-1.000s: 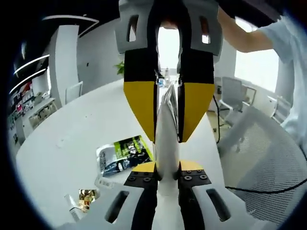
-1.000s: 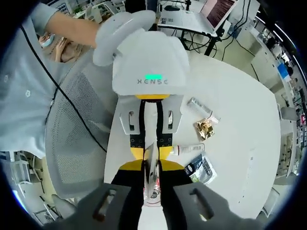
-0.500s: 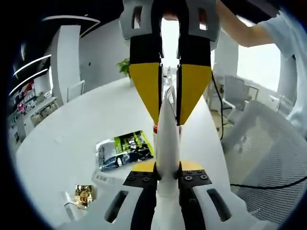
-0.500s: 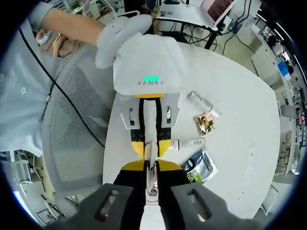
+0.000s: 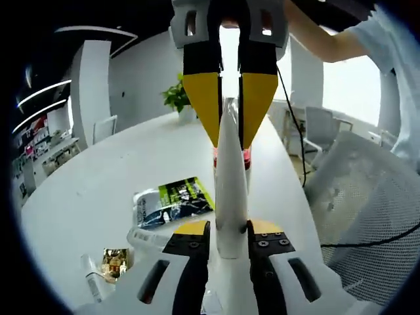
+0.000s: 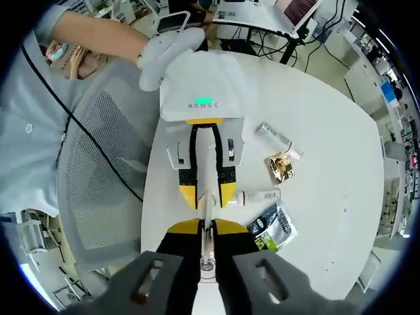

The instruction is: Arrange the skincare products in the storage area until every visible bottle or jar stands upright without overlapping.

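While both grippers, left (image 5: 228,226) and right (image 6: 205,252), clamped one white tube (image 5: 230,177) mid-frame above the desk (image 6: 328,151), we judged standing it upright came next.

One word can be read: in the right gripper view, the white housing of the left gripper (image 6: 207,198) carries pale lettering that looks like "XENSE", seen upside down, just beneath a small green light. The green and black pouch (image 6: 273,228) (image 5: 172,202) lying on the counter (image 6: 328,164) bears print in both views, but it is too small and blurred to make out. The tube between the jaws shows no legible marking.
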Tool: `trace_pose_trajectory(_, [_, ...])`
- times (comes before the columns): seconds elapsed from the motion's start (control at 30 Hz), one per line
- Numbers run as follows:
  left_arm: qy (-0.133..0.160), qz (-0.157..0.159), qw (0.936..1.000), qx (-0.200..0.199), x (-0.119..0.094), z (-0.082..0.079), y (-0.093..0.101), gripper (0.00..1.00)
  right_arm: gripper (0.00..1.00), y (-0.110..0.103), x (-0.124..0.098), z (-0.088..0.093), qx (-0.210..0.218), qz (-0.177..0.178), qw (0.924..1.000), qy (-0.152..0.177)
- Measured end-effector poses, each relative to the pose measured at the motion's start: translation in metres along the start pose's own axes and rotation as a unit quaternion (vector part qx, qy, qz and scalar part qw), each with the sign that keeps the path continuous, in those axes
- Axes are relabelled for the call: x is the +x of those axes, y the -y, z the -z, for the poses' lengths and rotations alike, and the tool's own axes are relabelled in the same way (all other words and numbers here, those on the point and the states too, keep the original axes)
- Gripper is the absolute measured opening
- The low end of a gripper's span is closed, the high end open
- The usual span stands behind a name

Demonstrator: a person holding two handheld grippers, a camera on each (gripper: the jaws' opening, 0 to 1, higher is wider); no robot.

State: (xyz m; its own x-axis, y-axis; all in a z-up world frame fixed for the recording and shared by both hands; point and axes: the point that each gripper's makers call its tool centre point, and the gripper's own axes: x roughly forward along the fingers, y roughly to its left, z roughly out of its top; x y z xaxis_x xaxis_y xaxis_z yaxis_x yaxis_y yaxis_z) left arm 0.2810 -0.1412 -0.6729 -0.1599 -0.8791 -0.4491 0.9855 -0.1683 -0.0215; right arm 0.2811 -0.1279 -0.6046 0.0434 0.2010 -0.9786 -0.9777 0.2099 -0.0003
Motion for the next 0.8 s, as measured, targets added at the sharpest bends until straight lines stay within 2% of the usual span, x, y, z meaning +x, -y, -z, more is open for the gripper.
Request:
trace_pose_trajectory(0.07, [-0.003, 0.009, 0.9999, -0.005, 0.0001, 0.0011, 0.0013, 0.16, 0.06, 0.0022, 0.0001, 0.0005, 0.003, 0.003, 1.0000, -0.003])
trace_pose_trajectory(0.3, [0.001, 0.020, 0.9998, -0.001, 0.0019, -0.0013, -0.0003, 0.15, 0.06, 0.0060, 0.0000, 0.0042, 0.027, 0.001, 0.9996, -0.003])
trace_pose_trajectory(0.73, [0.003, 0.025, 0.9997, 0.000, 0.0047, -0.0024, 0.0017, 0.16, 0.07, 0.0060, 0.0001, 0.0080, 0.023, 0.000, 0.9997, -0.006])
trace_pose_trajectory(0.8, [0.014, 0.024, 0.9996, -0.004, 0.0036, -0.0066, 0.0014, 0.16, 0.12, 0.0037, -0.0002, 0.0091, 0.019, -0.004, 0.9998, -0.006])
